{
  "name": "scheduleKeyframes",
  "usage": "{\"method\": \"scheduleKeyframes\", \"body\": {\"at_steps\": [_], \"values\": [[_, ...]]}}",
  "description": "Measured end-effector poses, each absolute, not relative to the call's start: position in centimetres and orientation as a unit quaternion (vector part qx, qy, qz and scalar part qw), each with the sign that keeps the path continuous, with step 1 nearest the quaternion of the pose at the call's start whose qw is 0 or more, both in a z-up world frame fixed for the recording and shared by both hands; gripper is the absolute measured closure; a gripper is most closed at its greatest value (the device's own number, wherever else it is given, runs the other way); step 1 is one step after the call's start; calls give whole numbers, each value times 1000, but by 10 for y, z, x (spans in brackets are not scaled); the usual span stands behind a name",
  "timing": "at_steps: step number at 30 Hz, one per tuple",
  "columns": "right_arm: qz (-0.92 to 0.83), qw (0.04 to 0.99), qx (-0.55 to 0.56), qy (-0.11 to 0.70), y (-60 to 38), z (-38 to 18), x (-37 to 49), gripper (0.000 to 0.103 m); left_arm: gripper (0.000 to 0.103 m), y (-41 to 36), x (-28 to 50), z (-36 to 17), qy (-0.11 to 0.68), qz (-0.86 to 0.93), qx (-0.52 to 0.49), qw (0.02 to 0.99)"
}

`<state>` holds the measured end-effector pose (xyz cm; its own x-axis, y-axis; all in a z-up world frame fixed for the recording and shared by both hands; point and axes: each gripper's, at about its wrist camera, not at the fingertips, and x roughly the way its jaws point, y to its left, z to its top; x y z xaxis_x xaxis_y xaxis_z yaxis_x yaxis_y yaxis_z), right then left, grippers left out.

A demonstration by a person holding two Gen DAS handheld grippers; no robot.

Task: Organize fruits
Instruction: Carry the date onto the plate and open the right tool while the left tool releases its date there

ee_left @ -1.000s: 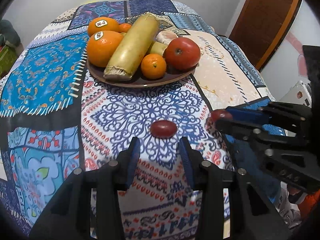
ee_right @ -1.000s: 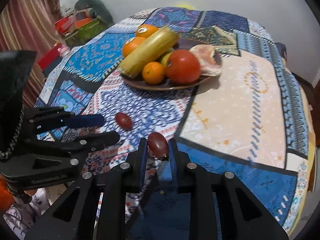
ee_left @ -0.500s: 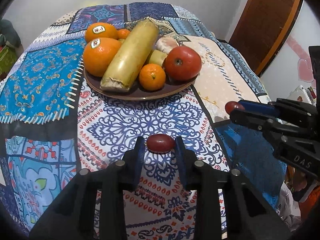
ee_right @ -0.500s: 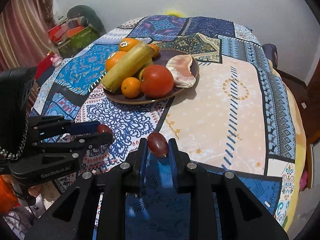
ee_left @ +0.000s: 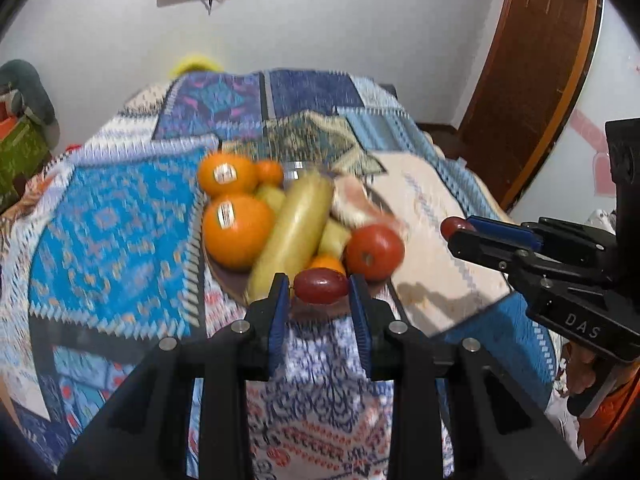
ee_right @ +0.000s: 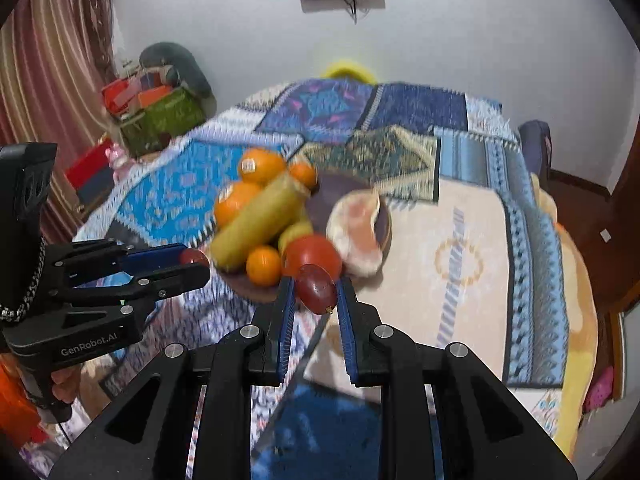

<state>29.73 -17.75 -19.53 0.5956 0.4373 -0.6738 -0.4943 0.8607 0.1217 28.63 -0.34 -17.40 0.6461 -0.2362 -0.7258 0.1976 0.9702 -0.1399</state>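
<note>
Presently, a dark red grape (ee_left: 321, 286) is pinched crosswise between the fingers (ee_left: 279, 312) of the left gripper (ee_left: 319, 300), held above the patterned cloth (ee_left: 112, 240) of the counter. A second red grape (ee_right: 316, 289) is clamped the same way by the right gripper (ee_right: 314, 304). Beyond both, a brown plate (ee_right: 376, 220) is seen loaded with two stickered oranges (ee_left: 237, 229), small mandarins (ee_right: 263, 266), a long yellow-green fruit (ee_left: 294, 232), a red tomato (ee_left: 374, 252) and a peeled pale piece (ee_right: 354, 236).
</note>
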Motion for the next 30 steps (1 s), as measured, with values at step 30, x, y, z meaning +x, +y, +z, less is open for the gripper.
{"method": "scheduleKeyframes", "body": {"at_steps": [30], "values": [[275, 884, -16, 378, -142, -213, 379, 83, 73, 16, 377, -186, 394, -90, -51, 913]]}}
